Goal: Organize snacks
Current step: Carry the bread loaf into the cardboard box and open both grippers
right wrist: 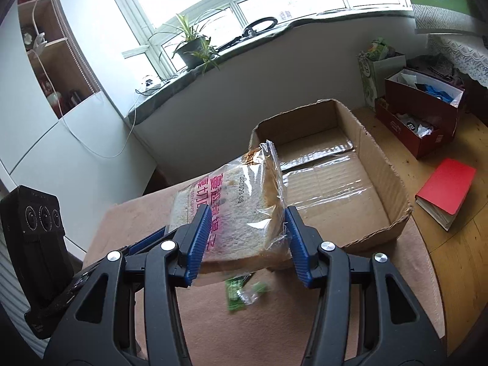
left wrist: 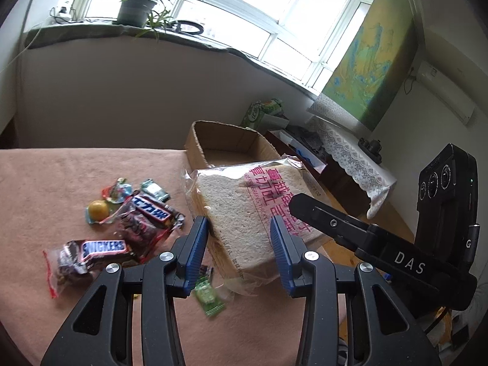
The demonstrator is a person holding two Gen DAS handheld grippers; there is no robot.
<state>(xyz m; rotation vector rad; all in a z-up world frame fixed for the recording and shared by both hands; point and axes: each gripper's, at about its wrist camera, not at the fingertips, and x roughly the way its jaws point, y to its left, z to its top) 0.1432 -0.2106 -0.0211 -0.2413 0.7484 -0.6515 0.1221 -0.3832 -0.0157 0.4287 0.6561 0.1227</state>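
A clear bag of sliced bread [left wrist: 238,207] [right wrist: 241,207] with pink print hangs above the pink cloth [left wrist: 45,183], held from two sides. My left gripper [left wrist: 239,238] is shut on its near edge. My right gripper [right wrist: 248,238] is shut on the bag's other side, and one of its fingers [left wrist: 320,213] shows in the left wrist view. Just beyond the bread stands an empty cardboard box [left wrist: 195,143] [right wrist: 381,158]. Two Snickers bars [left wrist: 103,248], a jelly cup [left wrist: 97,210] and small sweets lie left on the cloth. A green packet [left wrist: 209,296] [right wrist: 236,292] lies under the bread.
A red notebook [right wrist: 445,186] lies on the wooden table [right wrist: 457,259] right of the box. Dark red boxes [right wrist: 421,128] full of odds and ends stand behind it. A potted plant [right wrist: 192,48] sits on the windowsill by the far wall.
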